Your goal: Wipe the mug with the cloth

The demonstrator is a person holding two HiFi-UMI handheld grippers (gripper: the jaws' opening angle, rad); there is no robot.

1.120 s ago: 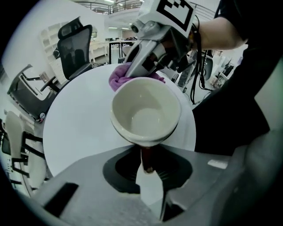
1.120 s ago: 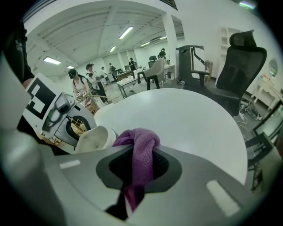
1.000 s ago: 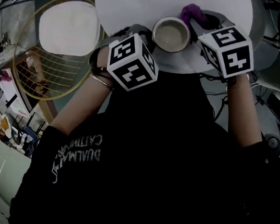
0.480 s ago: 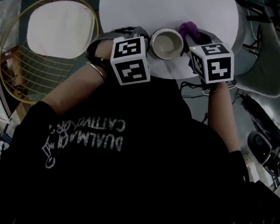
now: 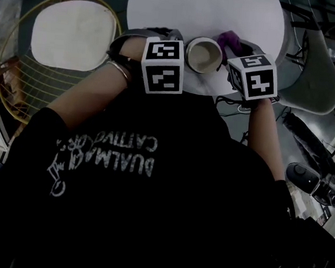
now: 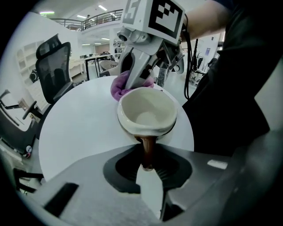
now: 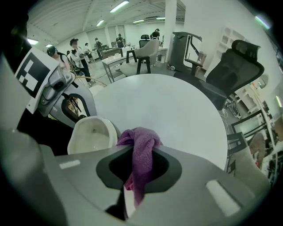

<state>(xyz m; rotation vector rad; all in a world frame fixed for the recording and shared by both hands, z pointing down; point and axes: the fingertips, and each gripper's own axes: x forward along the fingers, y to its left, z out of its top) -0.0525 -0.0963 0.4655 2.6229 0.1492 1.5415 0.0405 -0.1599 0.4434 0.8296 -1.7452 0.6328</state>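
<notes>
The mug (image 5: pixel 204 54) is close to the near rim of the round white table (image 5: pixel 206 9), right in front of the person's dark torso (image 5: pixel 151 193), so there is little room on the body side. Beyond it the white tabletop runs broad to the far edge. Whether the mug's base rests on the table or hangs just above it cannot be told.

The left gripper (image 6: pixel 148 164) has its jaws drawn narrow onto the mug's brown handle (image 6: pixel 147 150), pinching it, with the cream bowl of the mug opening toward the camera. The right gripper (image 7: pixel 135 185) is clamped on the purple cloth (image 7: pixel 141 152), which bunches up out of the jaws and hangs through them. The cloth lies against the mug's far right side.

The head view alone shows the wire chair (image 5: pixel 21 84) with its pale cushion off the table's left, close to the left forearm; there the grippers' own bodies cover both grips. The left gripper view alone shows the handle in the jaws, and a black office chair (image 6: pixel 53 66) beyond the far rim. The right gripper view alone shows people (image 7: pixel 77 55) well apart at the back of the room
</notes>
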